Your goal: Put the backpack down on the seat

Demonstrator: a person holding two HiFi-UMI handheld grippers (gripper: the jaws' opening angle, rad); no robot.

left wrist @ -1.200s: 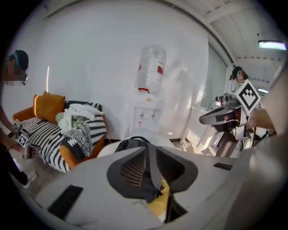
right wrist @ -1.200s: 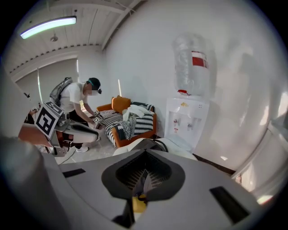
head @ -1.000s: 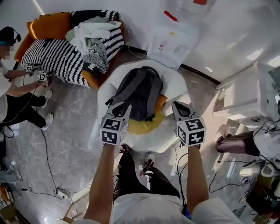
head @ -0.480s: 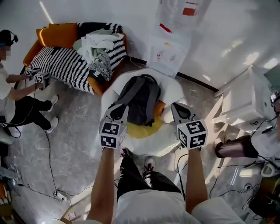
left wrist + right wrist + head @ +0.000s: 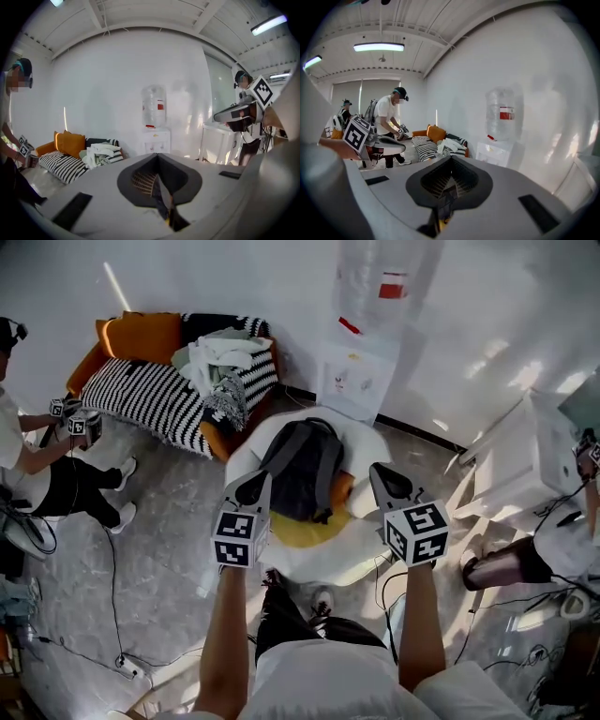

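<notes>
The grey backpack (image 5: 302,465) lies on the round white seat (image 5: 367,439), straps up, partly over a yellow cushion (image 5: 305,529). My left gripper (image 5: 251,486) hovers at the backpack's near left side, and my right gripper (image 5: 386,480) hangs over the seat's right part. Both are held above the seat and apart from the backpack. In the left gripper view the left gripper (image 5: 157,157) has its jaws together with nothing between them. The right gripper (image 5: 451,159) looks the same in its own view. Neither gripper view shows the backpack.
An orange sofa with a striped blanket and clothes (image 5: 159,395) stands at the back left. A water dispenser (image 5: 361,371) is behind the seat and a white cabinet (image 5: 530,456) is to the right. A person (image 5: 37,456) sits at the left. Cables (image 5: 103,615) run across the floor.
Both grippers have risen and drawn back from the backpack together. The backpack stays lying on the seat. The head view now takes in more of the wall.
</notes>
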